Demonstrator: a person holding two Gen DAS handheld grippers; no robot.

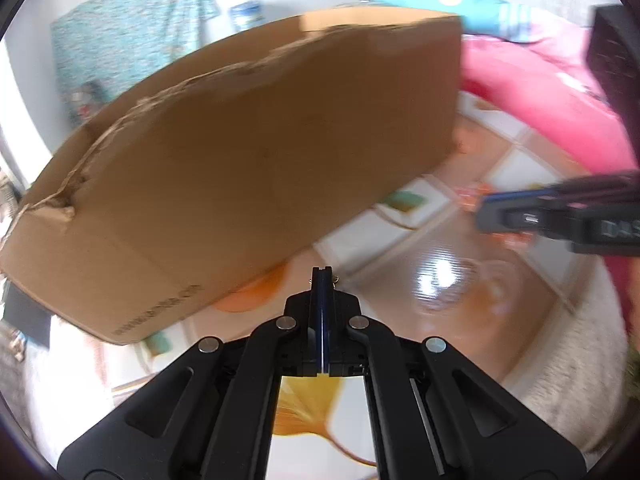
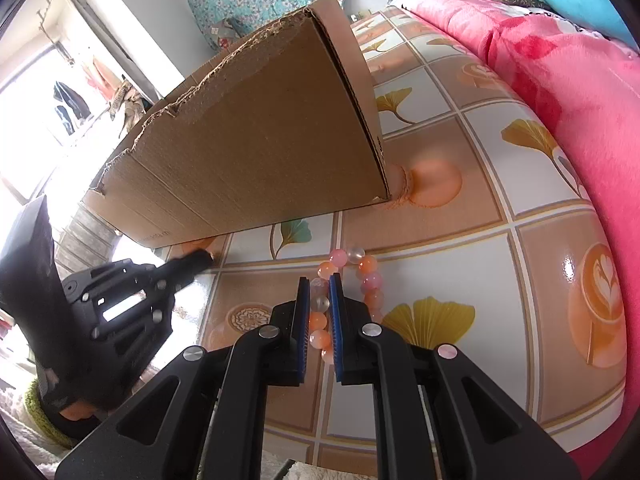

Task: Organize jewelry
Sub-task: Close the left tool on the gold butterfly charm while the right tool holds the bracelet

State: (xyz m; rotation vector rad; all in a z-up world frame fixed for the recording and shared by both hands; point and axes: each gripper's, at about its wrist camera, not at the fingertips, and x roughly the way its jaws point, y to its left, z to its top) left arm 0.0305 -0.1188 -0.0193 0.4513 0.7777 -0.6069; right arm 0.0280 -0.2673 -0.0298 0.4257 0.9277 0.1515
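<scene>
**Bead bracelet between the right fingers**

While the bracelet (image 2: 352, 280) lies on the patterned tablecloth (image 2: 460, 240) just in front of the cardboard box (image 2: 256, 148), the right gripper (image 2: 319, 280) straddles one side of its loop, jaws narrowly apart and not yet pinching. The left gripper (image 1: 322, 274) is pressed together; something tiny may be caught at its tip. The beads look smooth, light and likely slippery, so a grip across the strand suits best.
</scene>
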